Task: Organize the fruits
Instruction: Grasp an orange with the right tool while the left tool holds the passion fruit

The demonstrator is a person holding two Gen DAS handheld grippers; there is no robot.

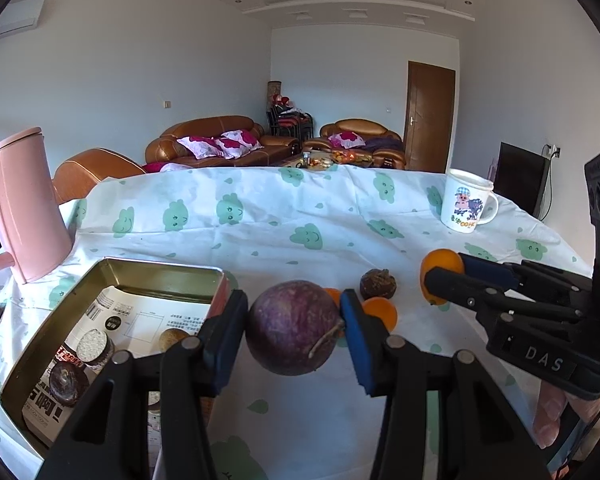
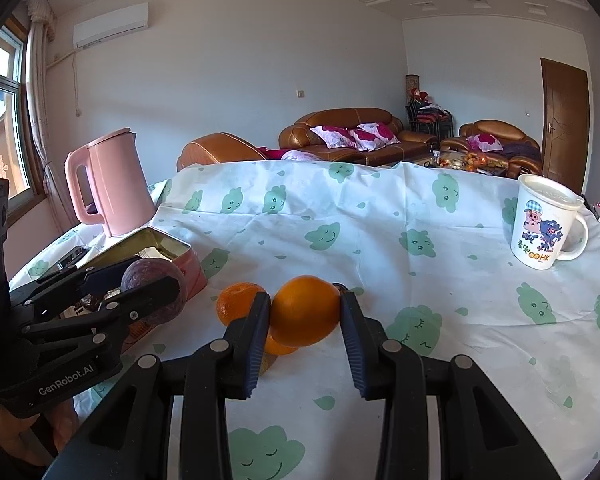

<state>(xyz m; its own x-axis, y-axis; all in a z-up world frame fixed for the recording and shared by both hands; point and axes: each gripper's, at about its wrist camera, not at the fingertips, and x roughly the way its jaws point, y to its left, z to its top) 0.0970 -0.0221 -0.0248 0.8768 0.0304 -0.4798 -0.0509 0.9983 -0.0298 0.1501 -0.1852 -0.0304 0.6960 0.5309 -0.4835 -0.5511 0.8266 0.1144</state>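
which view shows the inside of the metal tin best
The left wrist view: it looks down into the open tin, showing printed paper and a few round items inside. The right wrist view shows only the tin's rim and pink side, partly hidden behind the left gripper.

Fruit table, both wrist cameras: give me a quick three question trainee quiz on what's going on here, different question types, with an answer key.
1. True or false: the left gripper is shut on the purple fruit.
2. Multiple choice: the right gripper holds A) the cartoon mug B) an orange C) the pink kettle.
3. Fill in: in the left wrist view, the open metal tin lies to the ____ of the purple fruit.

Key
1. True; both pads press its sides and it hangs above the tablecloth.
2. B.
3. Left.
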